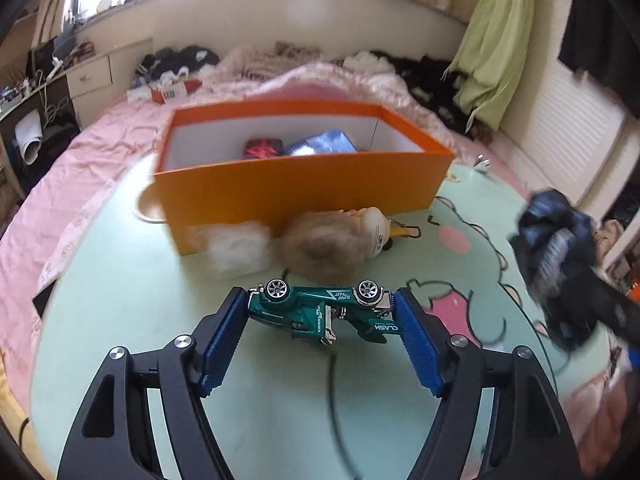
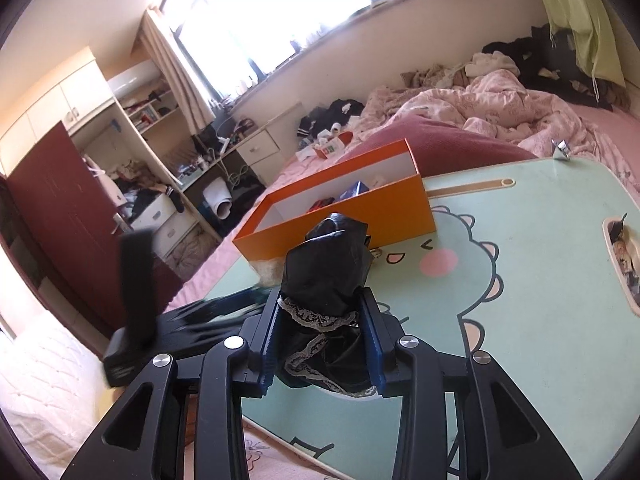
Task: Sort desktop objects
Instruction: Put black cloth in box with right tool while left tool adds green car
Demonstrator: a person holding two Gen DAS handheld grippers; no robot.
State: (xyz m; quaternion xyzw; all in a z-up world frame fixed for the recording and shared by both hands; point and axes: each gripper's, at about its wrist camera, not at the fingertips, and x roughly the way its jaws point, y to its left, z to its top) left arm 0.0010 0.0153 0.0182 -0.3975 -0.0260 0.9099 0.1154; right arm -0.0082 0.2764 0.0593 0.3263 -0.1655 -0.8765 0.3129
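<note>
The left gripper (image 1: 320, 308) is clamped end to end on a green toy car (image 1: 324, 310), its blue-padded fingers (image 1: 226, 332) pressing on the car's two ends; the car is turned upside down, wheels up, with "CLASH" printed on its side, and it is carried above the pale green table (image 1: 120, 320) with its cartoon dinosaur print. Just beyond the car lie a white fluffy ball (image 1: 236, 250) and a brown fluffy toy (image 1: 324, 248), both touching or nearly touching the front wall of the orange box (image 1: 300, 196). The box stands open on the table, white inside, with a red-and-black item (image 1: 262, 148) and a blue packet (image 1: 324, 143) resting in it. A yellow piece (image 1: 402, 232) pokes out beside the brown toy. Off to the right, blurred, is the other gripper's dark load. In the right wrist view, the right gripper (image 2: 322, 324) is closed narrowly on a black lace-trimmed cloth (image 2: 326, 276), bunched upright between the pads (image 2: 374, 344), its top rising in front of the orange box (image 2: 340, 216). It hangs over the near part of the table (image 2: 520, 300). To the left, blurred, the other gripper's black body shows low beside it. Behind the table lies a bed with pink bedding (image 2: 480, 108).
</note>
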